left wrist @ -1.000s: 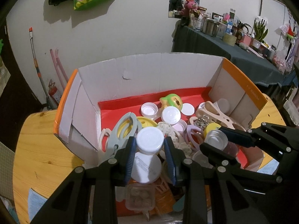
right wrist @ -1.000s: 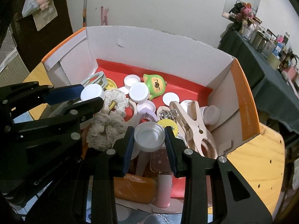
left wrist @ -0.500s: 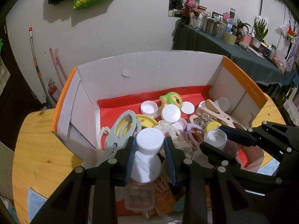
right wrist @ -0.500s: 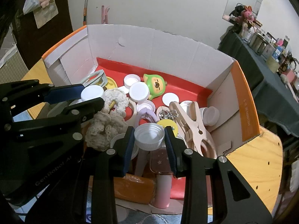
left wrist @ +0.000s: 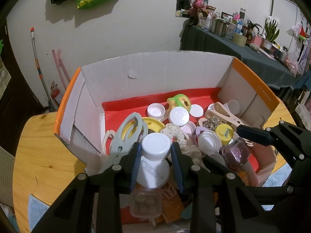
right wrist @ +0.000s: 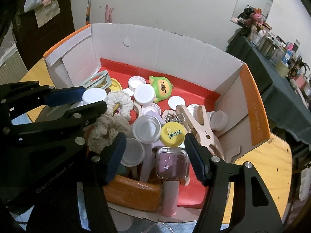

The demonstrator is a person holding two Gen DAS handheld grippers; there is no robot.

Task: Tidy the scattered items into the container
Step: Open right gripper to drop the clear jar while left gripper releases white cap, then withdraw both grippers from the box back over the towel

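A cardboard box point(left wrist: 155, 77) with white walls and a red floor holds a heap of small items. My left gripper point(left wrist: 155, 147) hangs over its near left part, shut on the cap of a white bottle point(left wrist: 153, 167). In the right wrist view that left gripper point(right wrist: 95, 98) and the bottle's cap point(right wrist: 94, 97) show at the left. My right gripper point(right wrist: 155, 141) is opening, with nothing pressed between its pads. A small clear jar point(right wrist: 148, 129) lies on the heap just beyond its fingertips, beside a yellow cap point(right wrist: 173, 134). The left wrist view shows the jar point(left wrist: 209, 141) near the right gripper point(left wrist: 233, 147).
In the box point(right wrist: 165, 44) lie a green animal toy point(right wrist: 161, 87), wooden pegs point(right wrist: 196, 120), a crocheted piece point(right wrist: 114, 120), a purple bottle point(right wrist: 172, 165) and several white lids. The box stands on a round wooden table point(left wrist: 35, 155). A dark cluttered table point(left wrist: 243, 52) stands at the back right.
My right gripper's jaws have spread apart and the small clear jar has left them and settled on the heap in the box. The left gripper still holds the white bottle in place.
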